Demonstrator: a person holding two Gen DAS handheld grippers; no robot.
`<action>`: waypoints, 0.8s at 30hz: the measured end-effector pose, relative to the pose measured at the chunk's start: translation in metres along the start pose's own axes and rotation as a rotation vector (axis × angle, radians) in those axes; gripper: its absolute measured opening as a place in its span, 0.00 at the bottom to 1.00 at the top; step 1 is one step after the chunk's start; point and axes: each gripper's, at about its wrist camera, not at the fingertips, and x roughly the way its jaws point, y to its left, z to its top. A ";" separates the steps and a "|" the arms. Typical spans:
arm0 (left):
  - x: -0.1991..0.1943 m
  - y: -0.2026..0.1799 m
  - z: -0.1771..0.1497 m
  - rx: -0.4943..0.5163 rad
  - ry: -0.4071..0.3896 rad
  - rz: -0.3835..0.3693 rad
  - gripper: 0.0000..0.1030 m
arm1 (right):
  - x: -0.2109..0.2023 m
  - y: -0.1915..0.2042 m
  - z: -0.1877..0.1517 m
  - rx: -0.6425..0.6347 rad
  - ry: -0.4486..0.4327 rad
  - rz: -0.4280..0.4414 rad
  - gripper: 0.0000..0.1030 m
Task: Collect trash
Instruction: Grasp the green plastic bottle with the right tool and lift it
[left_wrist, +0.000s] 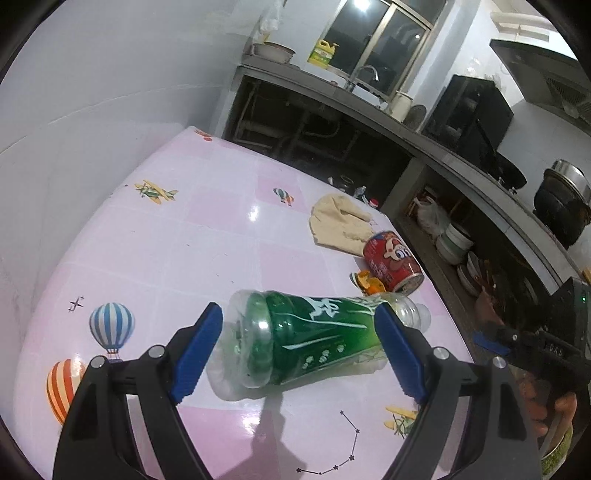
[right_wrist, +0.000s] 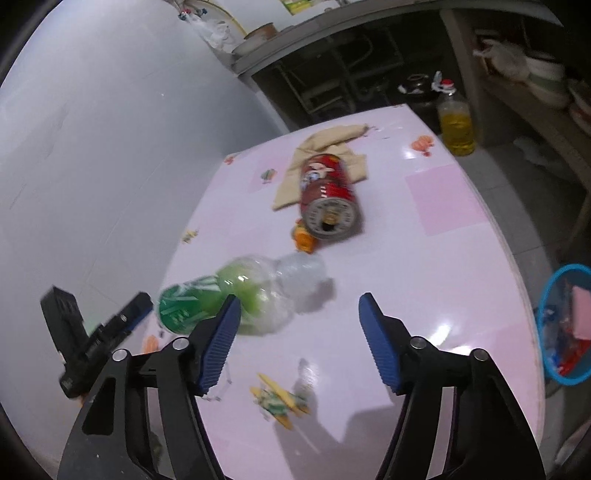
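A green plastic bottle (left_wrist: 325, 332) lies on its side on the pink table (left_wrist: 184, 240). My left gripper (left_wrist: 299, 352) is open and straddles the bottle, its blue pads near the base and the neck; no pad visibly presses. Beyond the bottle, a red can (left_wrist: 393, 260) lies on its side beside a small orange scrap (left_wrist: 365, 282). In the right wrist view my right gripper (right_wrist: 299, 332) stands open over bare table with nothing between its fingers. The bottle (right_wrist: 221, 295) lies to its front left and the can (right_wrist: 328, 195) is farther ahead.
A beige cloth (left_wrist: 340, 225) lies behind the can. A blue basket (right_wrist: 565, 325) holding trash stands on the floor right of the table (right_wrist: 443, 258). A bottle of yellow oil (right_wrist: 456, 125) stands on the floor past the far edge. A white wall runs along the left.
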 end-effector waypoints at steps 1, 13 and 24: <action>-0.001 0.001 0.000 -0.005 -0.002 0.002 0.78 | 0.002 0.002 0.003 0.003 -0.002 -0.002 0.56; -0.030 0.001 -0.012 0.035 -0.064 -0.095 0.75 | 0.060 0.032 0.053 -0.075 0.011 -0.009 0.46; -0.023 -0.017 -0.038 0.100 0.049 -0.265 0.74 | 0.109 0.045 0.060 -0.181 0.173 0.065 0.56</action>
